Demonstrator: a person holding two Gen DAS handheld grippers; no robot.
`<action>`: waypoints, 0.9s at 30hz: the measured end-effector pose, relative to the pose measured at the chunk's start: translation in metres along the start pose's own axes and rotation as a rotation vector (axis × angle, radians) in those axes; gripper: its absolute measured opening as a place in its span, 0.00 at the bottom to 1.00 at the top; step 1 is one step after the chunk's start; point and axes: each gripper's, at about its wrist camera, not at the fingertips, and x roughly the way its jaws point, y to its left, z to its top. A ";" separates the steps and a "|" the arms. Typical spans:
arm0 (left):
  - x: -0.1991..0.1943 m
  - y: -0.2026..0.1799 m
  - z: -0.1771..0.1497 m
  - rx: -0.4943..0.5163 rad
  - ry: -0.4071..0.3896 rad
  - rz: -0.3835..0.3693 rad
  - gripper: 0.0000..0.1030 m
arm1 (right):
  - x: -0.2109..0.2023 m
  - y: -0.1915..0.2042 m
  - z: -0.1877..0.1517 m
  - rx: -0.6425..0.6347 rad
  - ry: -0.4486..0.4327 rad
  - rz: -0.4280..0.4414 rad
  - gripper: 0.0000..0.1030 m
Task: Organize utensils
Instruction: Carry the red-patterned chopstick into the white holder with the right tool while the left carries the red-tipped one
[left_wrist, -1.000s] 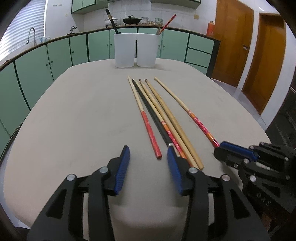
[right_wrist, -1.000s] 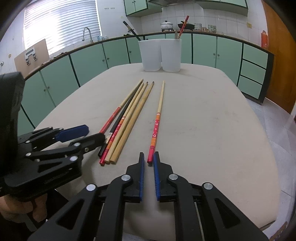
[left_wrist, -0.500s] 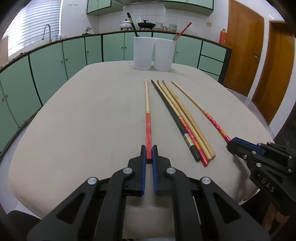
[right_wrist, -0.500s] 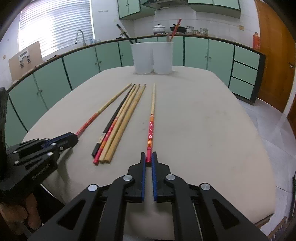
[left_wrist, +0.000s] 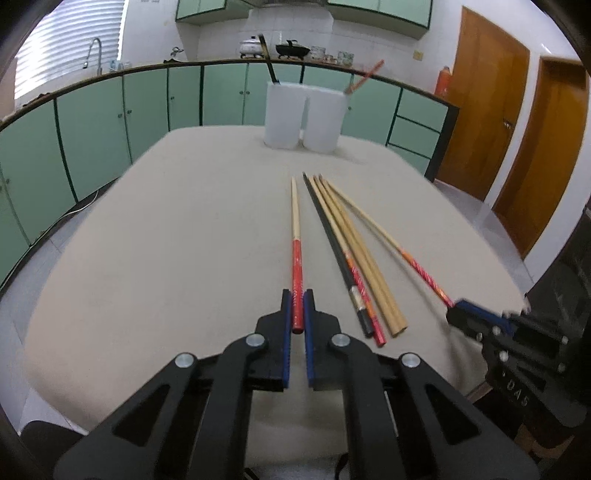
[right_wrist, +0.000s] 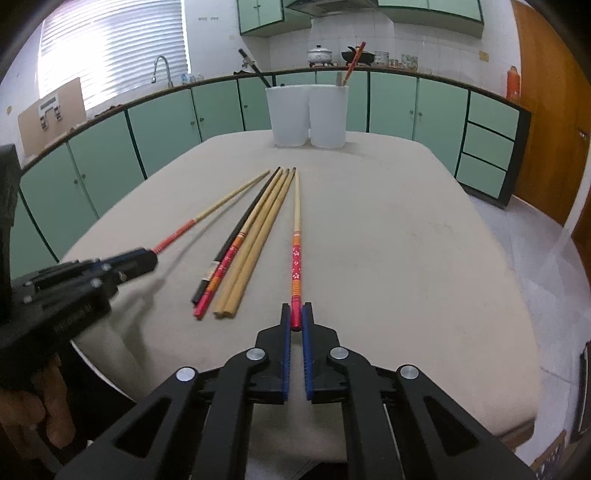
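My left gripper (left_wrist: 297, 297) is shut on the red handle of a wooden chopstick (left_wrist: 295, 221), whose handle end hangs slightly above the beige table (left_wrist: 166, 258). My right gripper (right_wrist: 295, 309) is shut on the red end of a flower-patterned chopstick (right_wrist: 296, 236), which lies along the table. Each gripper shows in the other view: the right gripper (left_wrist: 458, 308) at the right, the left gripper (right_wrist: 146, 258) at the left. Between the two held sticks lies a bundle of chopsticks (right_wrist: 247, 251), one black, one red-banded and two plain. Two white holders (right_wrist: 306, 114) stand at the far end.
A black chopstick (right_wrist: 255, 70) leans out of the left holder and a red one (right_wrist: 352, 62) out of the right. Green cabinets (right_wrist: 166, 122) ring the table and wooden doors (left_wrist: 480, 110) stand at the right. A hand (right_wrist: 26, 417) grips the left tool.
The left gripper went from open to shut on the red-handled chopstick, swung it away from the bundle and raised its handle end. The right gripper closed on the flowered chopstick's end.
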 end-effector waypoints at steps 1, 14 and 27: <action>-0.009 0.001 0.006 -0.005 0.003 -0.002 0.05 | -0.008 0.001 0.003 0.008 0.006 0.013 0.05; -0.083 0.010 0.074 0.024 -0.021 -0.035 0.05 | -0.112 -0.003 0.109 -0.081 -0.086 0.035 0.05; -0.085 0.005 0.124 0.088 0.019 -0.057 0.05 | -0.095 0.005 0.183 -0.172 0.000 0.064 0.05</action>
